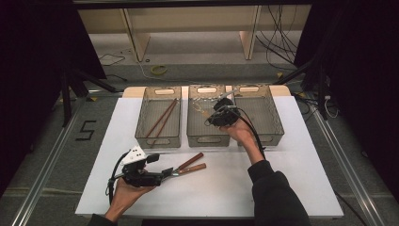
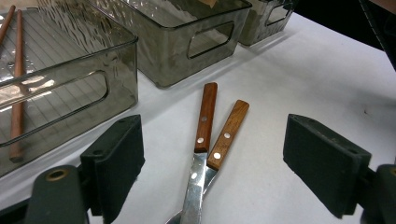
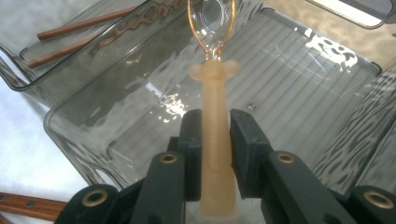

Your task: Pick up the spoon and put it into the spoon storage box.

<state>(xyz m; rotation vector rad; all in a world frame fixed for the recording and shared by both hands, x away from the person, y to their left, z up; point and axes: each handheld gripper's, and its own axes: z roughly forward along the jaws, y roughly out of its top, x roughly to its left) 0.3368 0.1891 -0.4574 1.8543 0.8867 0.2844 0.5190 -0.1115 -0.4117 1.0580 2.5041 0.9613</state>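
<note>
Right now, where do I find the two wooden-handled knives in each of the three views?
High view: the wooden-handled knives lie on the white table, just ahead of the left gripper.
Left gripper view: centre, crossed between the open jaws.
Right gripper view: handle ends at the bottom left corner.
Shared landmark: the chopsticks in the left bin.

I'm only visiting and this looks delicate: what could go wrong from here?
The right gripper pinches the spoon by its handle alone over the middle bin, so it might swing or slip. The two knives lie crossed between the open left gripper jaws; closing could catch both or push one away.
</note>
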